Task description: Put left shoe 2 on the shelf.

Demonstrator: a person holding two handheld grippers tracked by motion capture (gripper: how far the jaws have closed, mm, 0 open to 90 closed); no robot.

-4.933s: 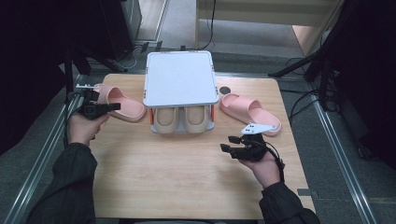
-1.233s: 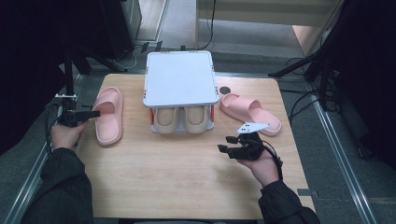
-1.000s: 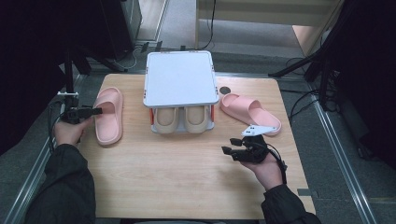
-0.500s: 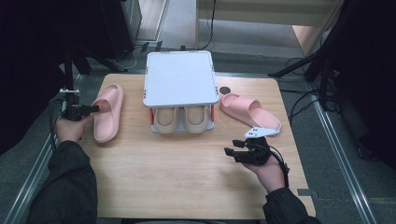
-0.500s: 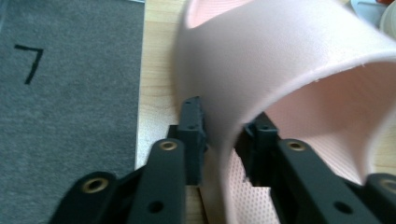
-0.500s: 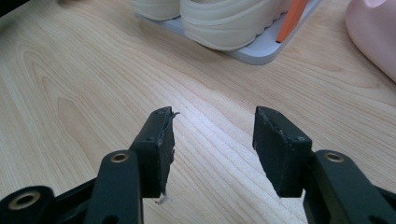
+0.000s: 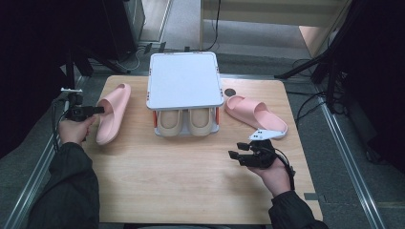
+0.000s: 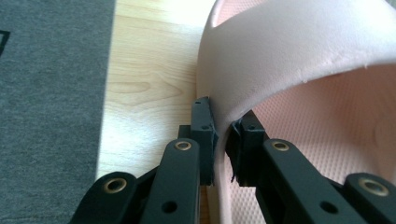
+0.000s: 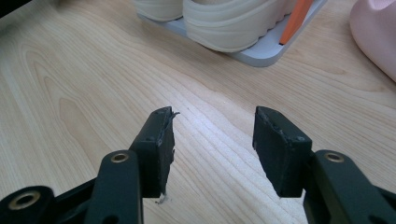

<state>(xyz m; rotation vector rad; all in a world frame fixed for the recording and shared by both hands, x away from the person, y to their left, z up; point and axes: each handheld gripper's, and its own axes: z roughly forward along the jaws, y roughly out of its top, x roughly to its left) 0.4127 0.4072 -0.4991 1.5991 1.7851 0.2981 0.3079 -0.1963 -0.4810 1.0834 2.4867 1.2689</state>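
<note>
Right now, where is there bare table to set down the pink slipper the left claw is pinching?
The near half of the table is bare wood, between the rack and the near edge, left of the open right claw. It is crowded by the rack, where the cream pair and the other pink slipper lie.

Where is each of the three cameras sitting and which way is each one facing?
High view: above the person's side, looking forward and down on the table; forearms, hands, left gripper and right gripper show.
Left gripper view: rides the left gripper, facing the left pink slipper; its fingers pinch the strap edge.
Right gripper view: rides the right gripper, facing bare tabletop toward the rack; its fingers stand apart.
Shared: high and right gripper views both show the beige shoes.
</note>
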